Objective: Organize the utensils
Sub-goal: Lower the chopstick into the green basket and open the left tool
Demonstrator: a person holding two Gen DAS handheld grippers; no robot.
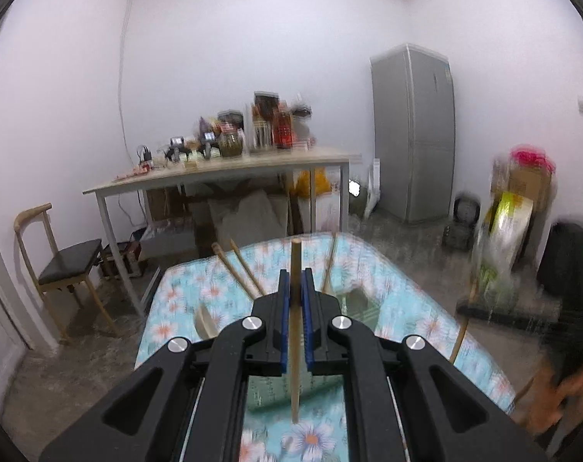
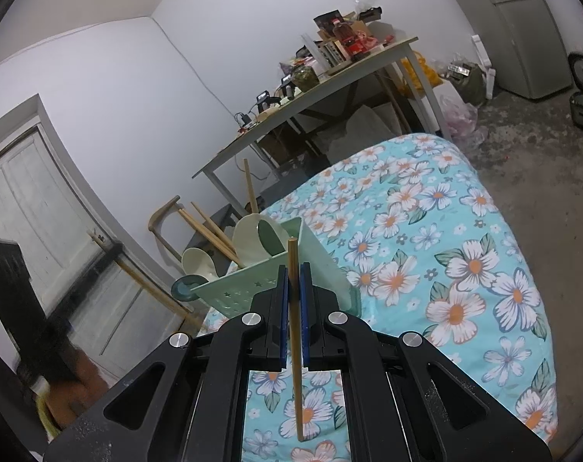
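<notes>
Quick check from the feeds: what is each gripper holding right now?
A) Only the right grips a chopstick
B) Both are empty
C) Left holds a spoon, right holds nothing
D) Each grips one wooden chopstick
D: the left gripper is shut on a wooden chopstick standing upright between its blue pads, and the right gripper is shut on another chopstick the same way, above the floral cloth.

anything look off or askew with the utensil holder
Yes: in the right wrist view the green utensil holder sits tilted on the floral cloth, leaning left, with chopsticks and pale spoons splaying out over its edge rather than standing upright.
</notes>
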